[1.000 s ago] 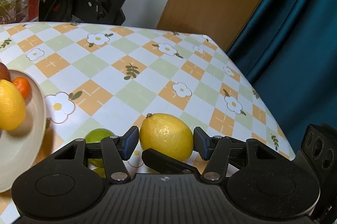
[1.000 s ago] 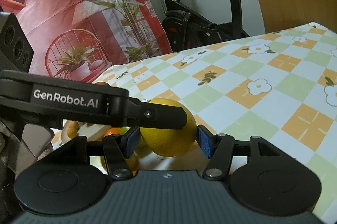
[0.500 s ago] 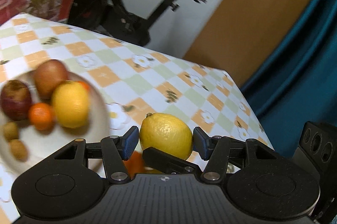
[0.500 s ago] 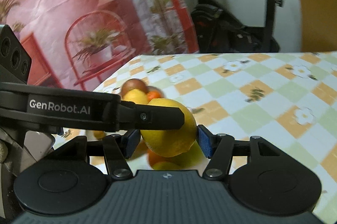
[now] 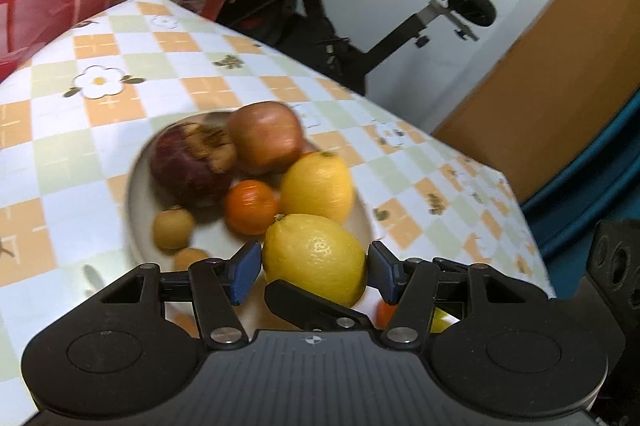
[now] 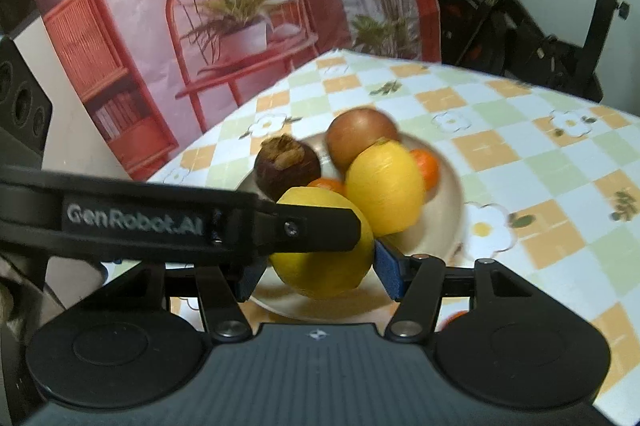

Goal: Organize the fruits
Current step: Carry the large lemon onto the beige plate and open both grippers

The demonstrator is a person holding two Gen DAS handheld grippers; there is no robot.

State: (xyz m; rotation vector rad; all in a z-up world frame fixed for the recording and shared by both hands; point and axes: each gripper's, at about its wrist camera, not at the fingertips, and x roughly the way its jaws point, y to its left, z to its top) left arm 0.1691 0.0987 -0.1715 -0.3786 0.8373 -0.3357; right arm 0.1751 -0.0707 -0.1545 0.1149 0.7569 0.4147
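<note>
Over the near side of the plate (image 5: 138, 226) you have one lemon (image 5: 316, 258) pinched by both tools at once: the left gripper (image 5: 314, 266) presses it from its two sides and the right gripper (image 6: 316, 266) does the same, crossing beside it. Most of the sorting looks done, with a second lemon (image 5: 318, 185), an apple (image 5: 266, 135), a mangosteen (image 5: 188, 165), an orange (image 5: 250, 205) and small brown fruits already on the plate; this lemon is not yet set down, and something orange shows on the table (image 5: 60, 153) below the gripper. Both grippers tilt downward toward the plate.
</note>
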